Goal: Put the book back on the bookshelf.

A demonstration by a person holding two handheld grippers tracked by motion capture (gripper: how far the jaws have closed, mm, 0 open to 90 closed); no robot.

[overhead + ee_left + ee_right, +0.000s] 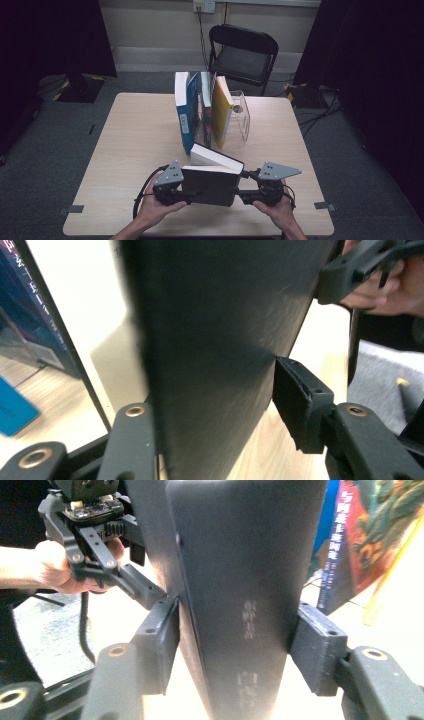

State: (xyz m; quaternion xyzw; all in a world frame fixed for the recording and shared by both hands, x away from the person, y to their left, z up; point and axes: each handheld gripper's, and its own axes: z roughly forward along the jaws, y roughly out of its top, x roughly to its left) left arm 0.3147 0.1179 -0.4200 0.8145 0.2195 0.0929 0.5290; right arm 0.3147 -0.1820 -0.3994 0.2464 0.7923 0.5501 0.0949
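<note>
I have a black book (212, 184) held up between my two grippers, near my edge of the table (135, 135). My left gripper (186, 196) has the book's left end between its jaws. In the left gripper view the dark cover (220, 340) runs right up the middle, and one pad (300, 400) sits against its side; the other jaw is partly hidden behind the cover, so I can't see it touch. Those jaws are about half open around the book. My right gripper (244, 192) has the spine end. In the right gripper view the spine (245, 605) with pale letters stands between the two pads (320, 645), and both pads press on its sides, so this grip is tight. The jaws are part way open, as wide as the book is thick. The book's white page edge (212, 156) faces away from me. Just behind it a blue book (186, 112), a thin book and a yellow book (221, 110) stand in a row beside a clear stand (242, 120). A black chair (242, 50) sits past the far edge.
</note>
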